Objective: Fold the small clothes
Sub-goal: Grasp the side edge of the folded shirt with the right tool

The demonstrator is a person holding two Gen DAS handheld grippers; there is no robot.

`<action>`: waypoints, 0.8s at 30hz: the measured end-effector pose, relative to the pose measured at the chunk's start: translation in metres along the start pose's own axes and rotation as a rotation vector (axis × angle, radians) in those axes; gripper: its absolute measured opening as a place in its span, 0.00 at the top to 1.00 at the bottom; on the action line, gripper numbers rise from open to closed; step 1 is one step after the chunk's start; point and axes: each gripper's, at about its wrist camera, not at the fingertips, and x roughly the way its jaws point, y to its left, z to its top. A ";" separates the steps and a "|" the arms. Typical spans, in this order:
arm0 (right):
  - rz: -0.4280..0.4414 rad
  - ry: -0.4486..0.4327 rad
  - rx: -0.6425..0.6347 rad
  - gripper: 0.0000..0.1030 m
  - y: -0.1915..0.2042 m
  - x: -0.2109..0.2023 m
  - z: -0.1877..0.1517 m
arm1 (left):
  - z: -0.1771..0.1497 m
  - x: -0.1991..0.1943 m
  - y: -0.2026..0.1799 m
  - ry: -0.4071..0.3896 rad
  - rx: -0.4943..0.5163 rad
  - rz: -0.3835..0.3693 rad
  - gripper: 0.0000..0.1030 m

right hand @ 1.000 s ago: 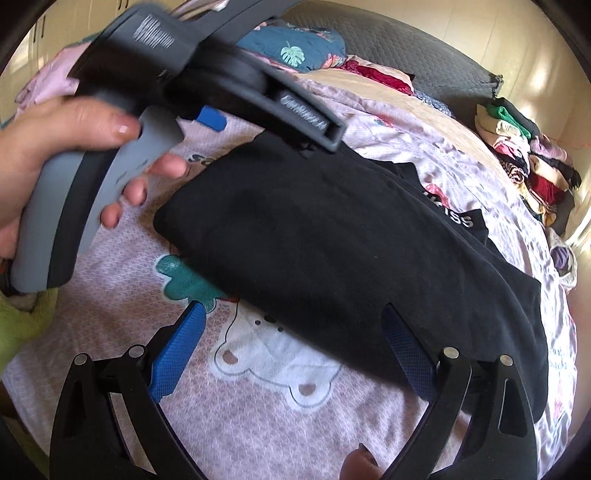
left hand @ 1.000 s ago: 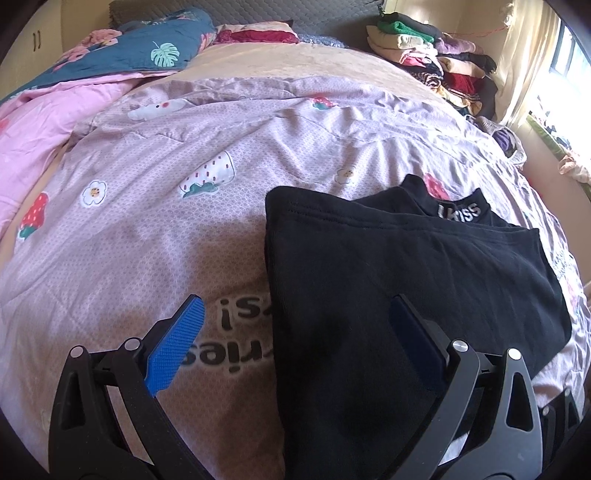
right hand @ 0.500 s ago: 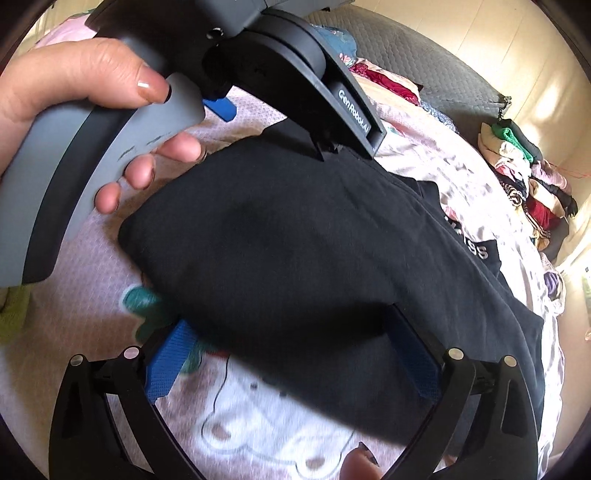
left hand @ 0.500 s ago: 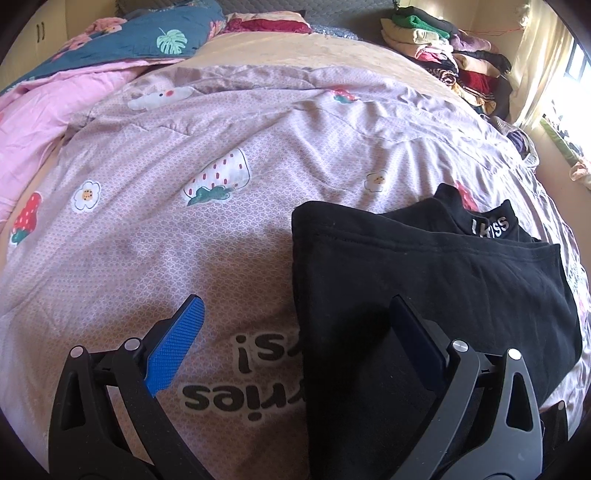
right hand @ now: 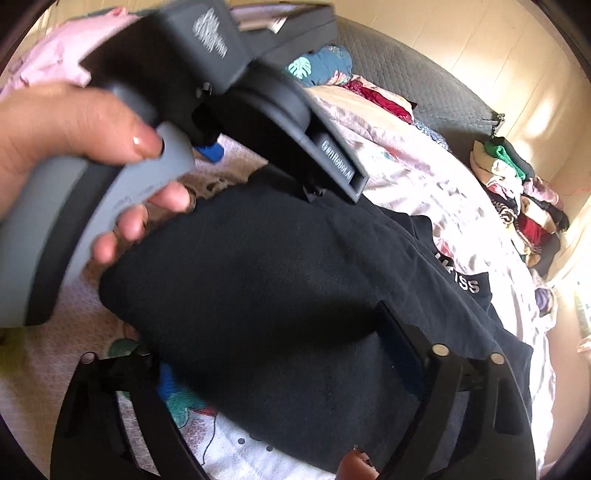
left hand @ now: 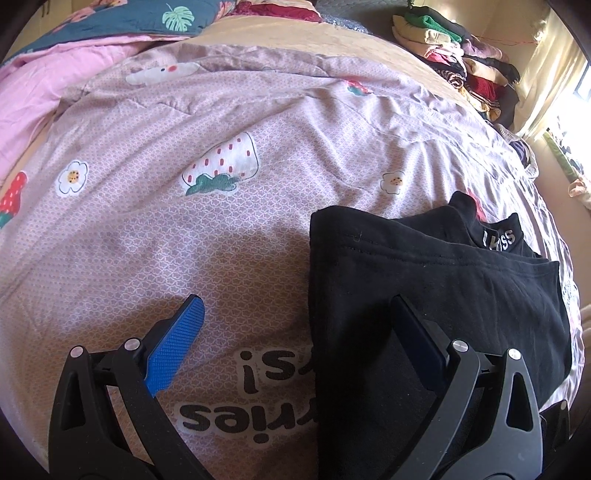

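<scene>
A folded black garment [left hand: 436, 295] with a white-lettered collar lies on a lilac printed duvet [left hand: 229, 140]. My left gripper [left hand: 295, 332] is open low over the garment's left edge, its right finger above the black cloth and its left finger above the duvet. In the right wrist view the garment [right hand: 295, 295] fills the middle. My right gripper [right hand: 277, 354] is open and straddles the garment's near fold, its left finger partly hidden under the cloth. The hand-held left gripper body [right hand: 207, 99] is above the garment's far edge.
A pile of folded clothes [left hand: 458, 66] stands at the back right of the bed. A pink blanket [left hand: 44, 85] and a blue leaf-print quilt [left hand: 147, 18] lie at the back left. A bright window and curtain are on the right.
The left gripper has moved left and forward, so the garment sits further right in its view. The right gripper has pushed forward onto the garment's near fold, which now covers its left finger.
</scene>
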 end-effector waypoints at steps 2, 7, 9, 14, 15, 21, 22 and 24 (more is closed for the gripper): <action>0.010 -0.014 0.005 0.26 0.000 -0.004 0.000 | 0.000 0.000 0.001 0.002 -0.003 -0.003 0.09; 0.014 -0.038 -0.024 0.41 0.004 -0.012 0.002 | 0.000 0.001 0.001 0.003 -0.006 -0.004 0.09; 0.022 -0.042 -0.026 0.48 0.005 -0.015 0.003 | 0.000 0.001 0.001 0.005 -0.008 -0.004 0.09; 0.035 -0.057 -0.010 0.73 0.005 -0.023 0.006 | 0.000 0.000 0.002 0.008 -0.009 -0.003 0.09; 0.040 -0.058 -0.003 0.76 0.004 -0.025 0.006 | 0.000 0.000 0.002 0.008 -0.011 -0.004 0.09; 0.052 -0.067 0.021 0.86 0.001 -0.035 0.008 | -0.002 -0.001 0.002 0.014 -0.015 -0.009 0.09; 0.054 -0.071 0.029 0.86 0.001 -0.037 0.007 | -0.002 -0.002 0.002 0.013 -0.014 -0.010 0.09; 0.056 -0.075 0.037 0.87 -0.001 -0.040 0.006 | -0.003 -0.004 0.001 0.014 -0.013 -0.011 0.09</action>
